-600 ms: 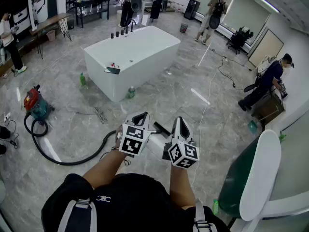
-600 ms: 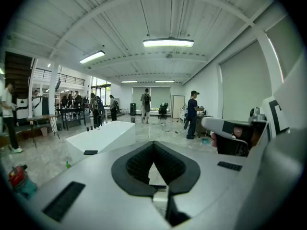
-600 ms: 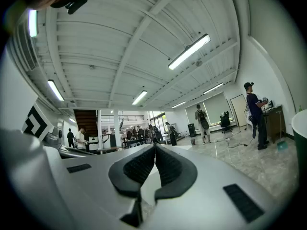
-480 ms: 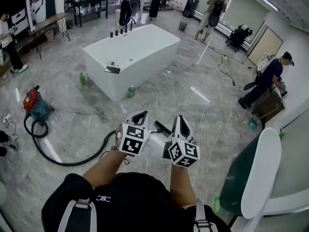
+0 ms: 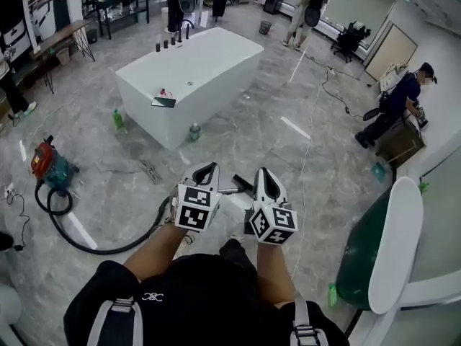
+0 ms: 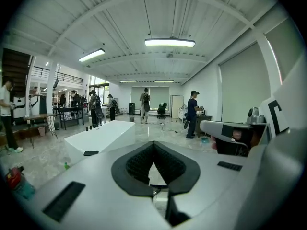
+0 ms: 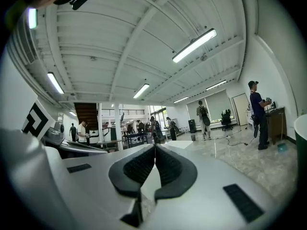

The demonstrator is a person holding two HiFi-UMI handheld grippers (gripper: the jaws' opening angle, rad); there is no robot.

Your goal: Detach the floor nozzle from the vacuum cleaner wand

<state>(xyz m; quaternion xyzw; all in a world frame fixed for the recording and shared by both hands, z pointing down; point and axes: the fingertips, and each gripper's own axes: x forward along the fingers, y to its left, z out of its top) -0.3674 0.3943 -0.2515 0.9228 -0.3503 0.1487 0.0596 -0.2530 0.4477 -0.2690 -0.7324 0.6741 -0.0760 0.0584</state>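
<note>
In the head view the black floor nozzle (image 5: 243, 184) lies on the grey floor just beyond and between my two grippers. A pale wand section (image 5: 234, 202) runs back from it under my hands, mostly hidden. The black hose (image 5: 108, 249) curves left to the red and teal vacuum cleaner (image 5: 47, 166). My left gripper (image 5: 205, 168) and right gripper (image 5: 261, 171) are held side by side above the floor, both shut with nothing between the pads. In the left gripper view the left gripper (image 6: 153, 143) points over the floor; in the right gripper view the right gripper (image 7: 154, 146) points level.
A white bathtub (image 5: 191, 71) stands ahead with green bottles (image 5: 194, 132) at its base. A green seat with a white rim (image 5: 389, 251) stands close on the right. A person (image 5: 400, 110) crouches at far right, others stand at the back. A thin cable (image 5: 306, 150) crosses the floor.
The head view has shifted a little, so the vacuum cleaner sits lower in the picture. Both grippers stay shut, side by side, in nearly the same place.
</note>
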